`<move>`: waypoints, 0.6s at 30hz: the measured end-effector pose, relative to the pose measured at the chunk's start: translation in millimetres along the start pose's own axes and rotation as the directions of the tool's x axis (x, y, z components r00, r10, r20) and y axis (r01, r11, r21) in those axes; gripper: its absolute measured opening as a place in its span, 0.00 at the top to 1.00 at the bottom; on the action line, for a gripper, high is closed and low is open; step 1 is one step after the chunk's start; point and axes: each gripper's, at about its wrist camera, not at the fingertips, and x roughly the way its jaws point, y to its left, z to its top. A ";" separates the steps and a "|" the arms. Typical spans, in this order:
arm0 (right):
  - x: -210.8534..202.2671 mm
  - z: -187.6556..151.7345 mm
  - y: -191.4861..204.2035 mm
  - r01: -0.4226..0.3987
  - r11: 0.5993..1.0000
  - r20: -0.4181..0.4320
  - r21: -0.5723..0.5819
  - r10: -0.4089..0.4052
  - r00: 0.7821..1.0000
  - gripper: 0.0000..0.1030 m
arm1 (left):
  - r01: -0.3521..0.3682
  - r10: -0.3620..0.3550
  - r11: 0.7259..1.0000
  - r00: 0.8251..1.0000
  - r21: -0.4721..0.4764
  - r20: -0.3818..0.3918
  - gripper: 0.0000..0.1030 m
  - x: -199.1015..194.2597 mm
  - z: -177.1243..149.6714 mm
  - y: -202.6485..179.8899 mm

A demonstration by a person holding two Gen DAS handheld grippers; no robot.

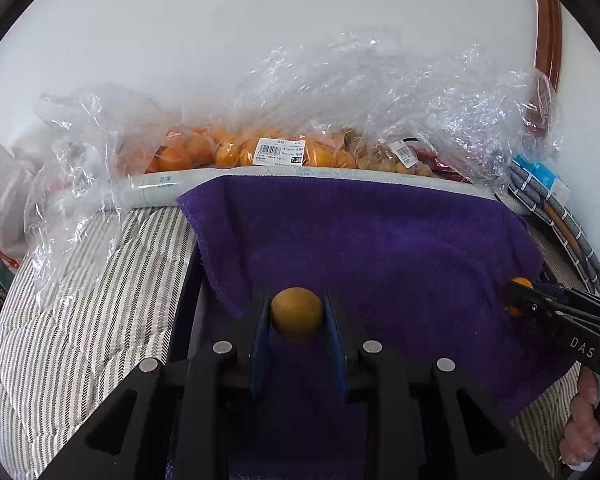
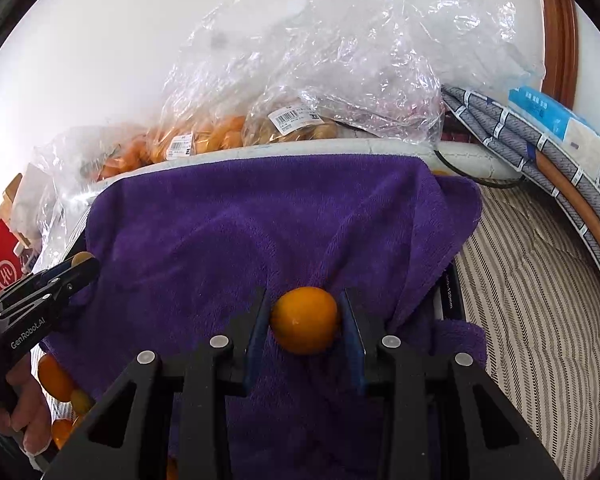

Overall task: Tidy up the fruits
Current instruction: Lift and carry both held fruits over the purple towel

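- The striped quilted bed cover (image 2: 540,300) carries the whole work area; it is soft, so a round fruit set on it may roll.
- The crumpled clear plastic bags (image 1: 380,92) lie at the far edge against the white wall. They hold the bagged orange fruits (image 1: 188,152) and paler brown ones to their right. Judgement: the film is thin, slippery and noisy, so take the fruit itself, not the film.
- The purple terry towel (image 1: 380,240) is draped in the middle, near side toward both tools. Its pile is soft and gives grip under a fruit.
- The left gripper (image 1: 297,316) holds a small dull yellow-brown round fruit (image 1: 296,312) between narrow blue fingers (image 1: 260,320), above the towel, near centre.
- The right gripper (image 2: 305,320) holds a small bright orange round fruit (image 2: 304,320) the same way, fingers narrow on its two sides.
- Judgement: both fruits look light, smooth-skinned and easily bruised; grip across the widest part with modest force.
- Loose orange fruits (image 2: 54,376) lie at the near left, beside the towel edge.
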 end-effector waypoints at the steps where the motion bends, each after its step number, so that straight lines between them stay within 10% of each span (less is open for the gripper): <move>1: -0.4 0.3 0.6 0.002 1.000 0.002 -0.004 -0.002 1.000 0.65 | -0.001 0.001 1.000 1.000 0.000 -0.003 0.75 0.4 0.1 0.0; 18: -32.6 5.6 0.7 0.020 1.000 0.137 -0.004 -0.020 0.990 0.29 | 0.008 -0.008 1.000 1.000 -0.001 -0.012 0.75 1.5 -0.9 0.4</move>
